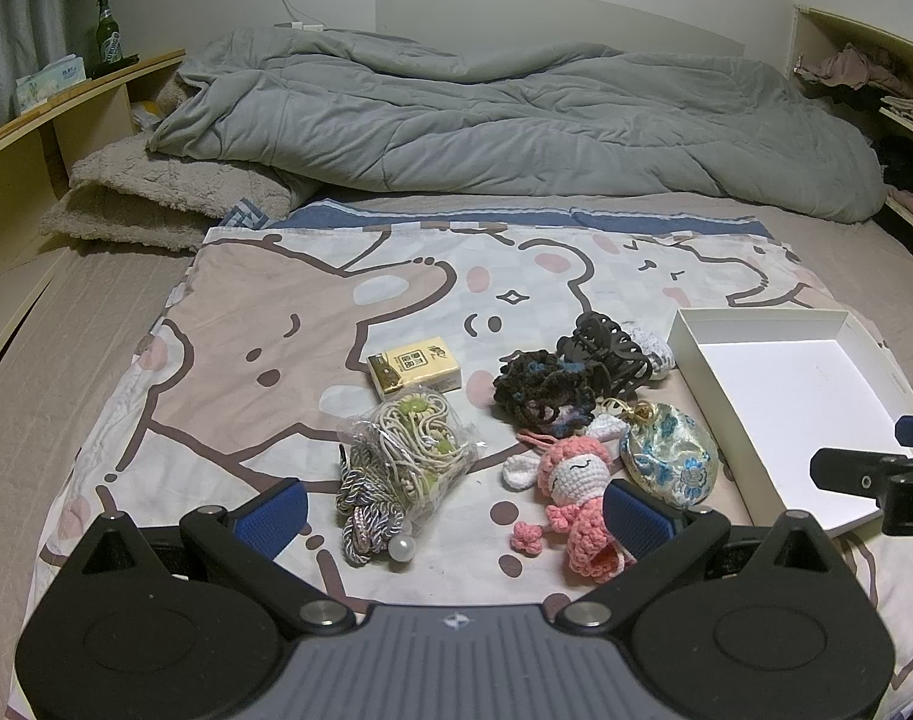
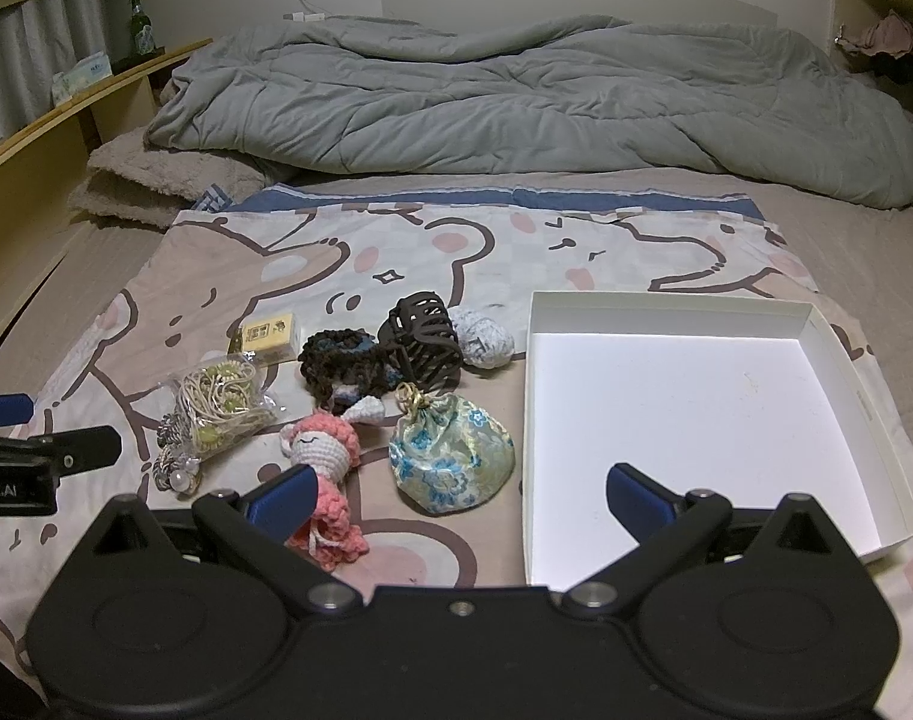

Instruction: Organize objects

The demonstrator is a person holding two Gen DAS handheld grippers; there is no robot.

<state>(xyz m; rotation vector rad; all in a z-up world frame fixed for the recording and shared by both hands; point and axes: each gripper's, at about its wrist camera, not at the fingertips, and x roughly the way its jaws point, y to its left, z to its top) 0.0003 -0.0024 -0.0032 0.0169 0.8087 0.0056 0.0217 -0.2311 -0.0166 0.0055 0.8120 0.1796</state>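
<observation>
Both wrist cameras look forward, low over the bed; each sees the white box (image 1: 774, 396) (image 2: 684, 414) beyond its fingers.

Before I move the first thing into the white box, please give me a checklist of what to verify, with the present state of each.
1. White box is empty and open: ok.
2. Left tongs open, holding nothing: ok.
3. Right tongs open, holding nothing: ok.
4. Brocade pouch lies nearest the box, free on top: ok.
5. Crochet doll free to lift: cannot tell; it lies against the pouch and the dark scrunchie.
6. Bag of cords closed: cannot tell.
</observation>
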